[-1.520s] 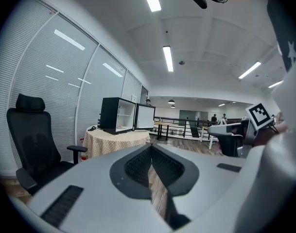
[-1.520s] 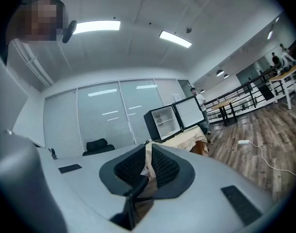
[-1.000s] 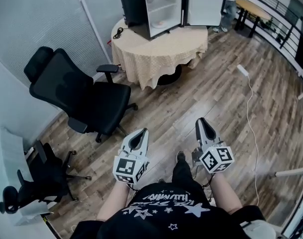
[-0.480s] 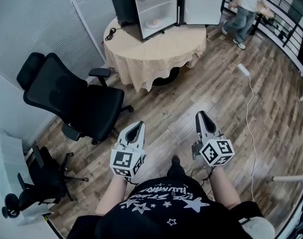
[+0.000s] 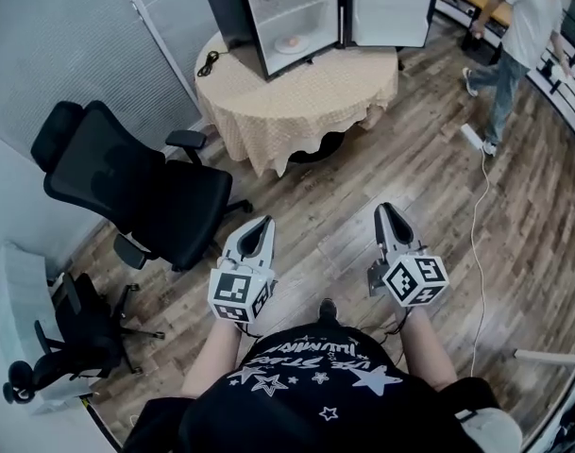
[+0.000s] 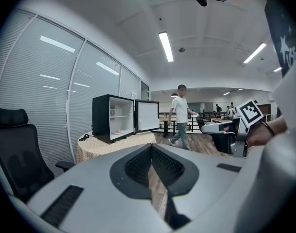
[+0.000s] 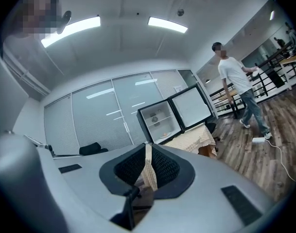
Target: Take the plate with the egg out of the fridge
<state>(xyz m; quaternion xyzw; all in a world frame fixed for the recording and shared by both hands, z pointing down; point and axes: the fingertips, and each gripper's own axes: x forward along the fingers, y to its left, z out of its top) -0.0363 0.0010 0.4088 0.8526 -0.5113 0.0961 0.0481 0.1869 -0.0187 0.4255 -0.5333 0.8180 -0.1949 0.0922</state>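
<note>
- Office chair [image 5: 145, 187], left of frame: stands near the path to the table and could catch a leg.
- Left gripper [image 5: 257, 225], lower centre: jaws together, nothing between them.
- Mini fridge [image 5: 230, 8], top centre on the round table [image 5: 306, 92], door open. The plate with the egg [image 5: 289, 42] sits on the lower shelf, well apart from both grippers. The egg may roll if the plate tilts.
- Right gripper [image 5: 387, 213]: jaws closed, empty.
- Power strip [image 5: 470, 134] with its cable, right: trip risk.

The person wears a black short-sleeved T-shirt [image 5: 315, 399] printed with white stars and white lettering, dark trousers [image 5: 332, 333] and a dark shoe [image 5: 327, 308]. The left gripper [image 5: 260, 225] and right gripper [image 5: 387, 213] have pale grey moulded shells, with black ribbed pads [image 6: 138, 166] lining the jaws. A cube [image 5: 238, 297] faced with black-and-white square markers sits at the rear of each
</note>
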